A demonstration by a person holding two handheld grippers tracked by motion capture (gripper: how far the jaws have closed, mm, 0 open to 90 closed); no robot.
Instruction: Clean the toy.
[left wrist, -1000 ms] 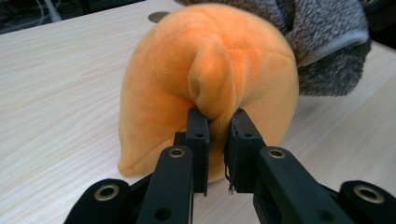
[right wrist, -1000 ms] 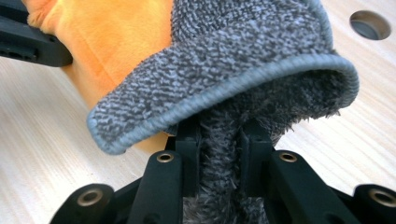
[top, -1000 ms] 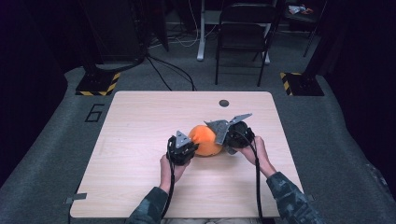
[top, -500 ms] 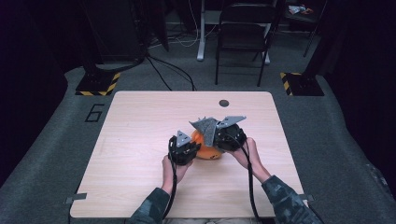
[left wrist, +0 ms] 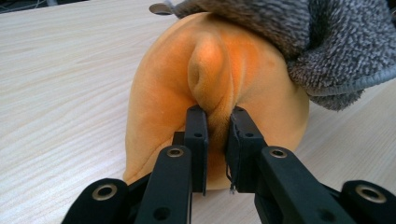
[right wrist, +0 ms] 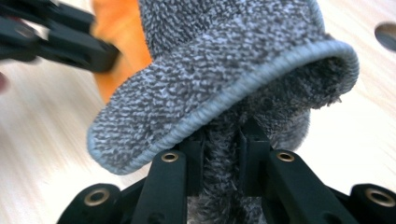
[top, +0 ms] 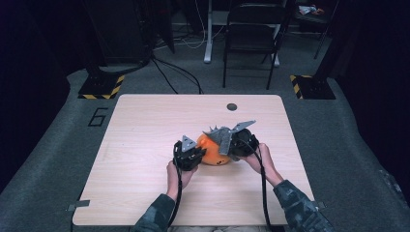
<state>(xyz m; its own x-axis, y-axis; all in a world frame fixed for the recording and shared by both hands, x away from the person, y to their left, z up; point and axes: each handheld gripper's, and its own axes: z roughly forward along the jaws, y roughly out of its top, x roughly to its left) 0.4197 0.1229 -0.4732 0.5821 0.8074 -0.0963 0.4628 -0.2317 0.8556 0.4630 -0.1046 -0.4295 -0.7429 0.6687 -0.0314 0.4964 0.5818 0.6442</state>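
The orange plush toy (top: 212,151) sat on the pale wood surface (top: 145,125), a little right of centre and toward the person's edge, between the two hands. Its length ran roughly left to right across the surface in the high view; which end was the head, I could not tell. The left gripper (left wrist: 215,135) was pinching a fold of the orange fabric, jaws nearly together on it, low on the toy's near side. A grey fuzzy cloth (right wrist: 224,70) with a stitched rim draped over the toy's far upper side. The right gripper (right wrist: 223,154) was clamped on a bunch of that grey cloth, jaws close with the fabric squeezed between. In the high view the right gripper (top: 239,142) pressed against the toy's right end, the left gripper (top: 187,154) against its left.
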